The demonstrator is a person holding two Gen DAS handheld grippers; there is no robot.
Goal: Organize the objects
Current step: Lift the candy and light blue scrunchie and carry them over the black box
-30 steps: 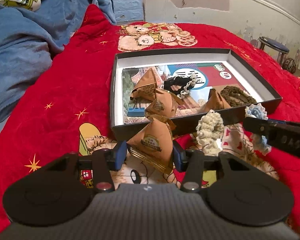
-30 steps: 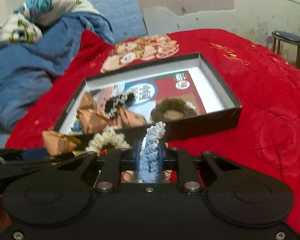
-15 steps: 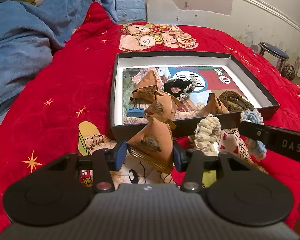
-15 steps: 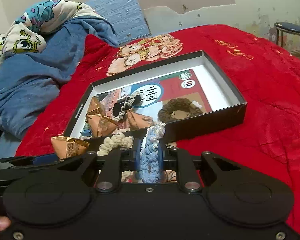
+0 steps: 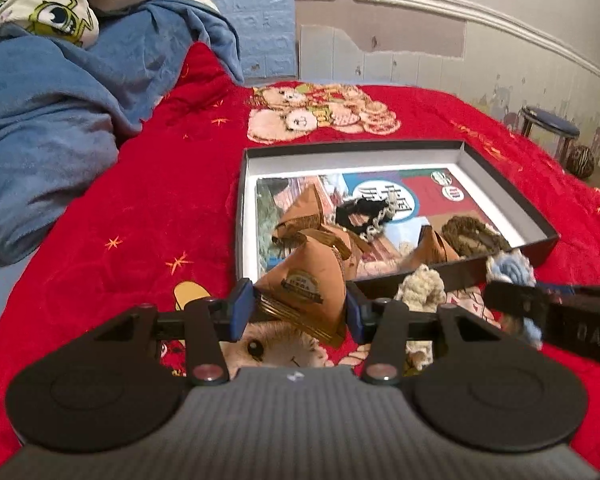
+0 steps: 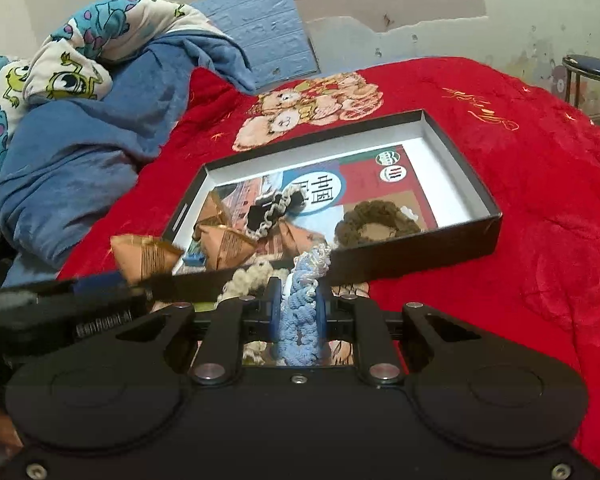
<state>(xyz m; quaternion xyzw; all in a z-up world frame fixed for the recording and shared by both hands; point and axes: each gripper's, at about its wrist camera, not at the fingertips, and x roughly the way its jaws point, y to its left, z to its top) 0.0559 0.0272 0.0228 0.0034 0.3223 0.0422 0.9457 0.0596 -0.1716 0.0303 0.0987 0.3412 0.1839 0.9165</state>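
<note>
My left gripper (image 5: 300, 312) is shut on a brown pyramid-shaped packet (image 5: 304, 292) and holds it above the red bedspread, just short of the near wall of a black shallow box (image 5: 512, 184). My right gripper (image 6: 298, 308) is shut on a blue crocheted scrunchie (image 6: 300, 320), also before the box (image 6: 468, 176). The box holds several brown packets (image 5: 300, 216), a black lace scrunchie (image 5: 360, 212) and a brown scrunchie (image 5: 468, 232). A cream scrunchie (image 5: 420, 284) lies on the bedspread between the grippers. The packet shows at left in the right wrist view (image 6: 144, 252).
A blue blanket (image 5: 48, 128) and a cartoon-print pillow (image 5: 48, 12) are heaped at the left. A small stool (image 5: 548, 120) stands off the bed at the far right. The wall runs behind the bed.
Both grippers have risen and drawn back slightly with their loads still held; more of the wall and bedding shows. The cream scrunchie has not moved.
</note>
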